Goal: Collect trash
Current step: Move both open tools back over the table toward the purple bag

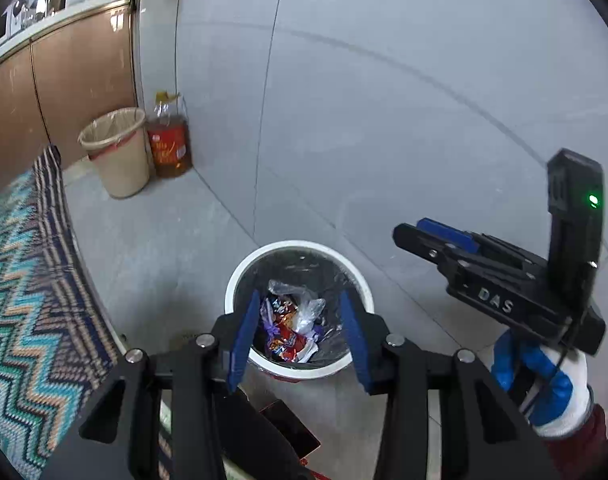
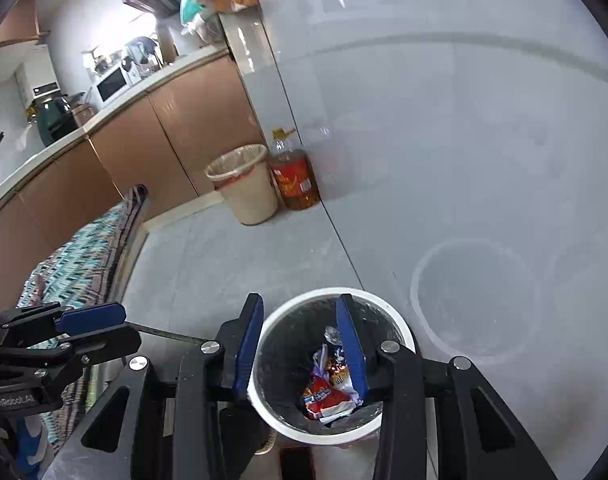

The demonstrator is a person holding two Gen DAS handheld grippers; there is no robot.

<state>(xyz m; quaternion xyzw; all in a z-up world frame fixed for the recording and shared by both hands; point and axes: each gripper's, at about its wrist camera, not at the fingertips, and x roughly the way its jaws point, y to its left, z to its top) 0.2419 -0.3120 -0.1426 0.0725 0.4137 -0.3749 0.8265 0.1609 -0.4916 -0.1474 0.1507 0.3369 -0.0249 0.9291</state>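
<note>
A white bin with a black liner stands on the grey floor; it also shows in the right wrist view. Inside lie crumpled wrappers, red, purple and clear plastic, also seen in the right wrist view. My left gripper hovers open and empty above the bin. My right gripper is open and empty above the bin's left rim. It shows in the left wrist view, held by a gloved hand, with its fingers close together there.
A beige bin with a clear liner and a big oil bottle stand against the wall beside brown cabinets. A zigzag-patterned cloth covers a surface at left. A cluttered counter is behind.
</note>
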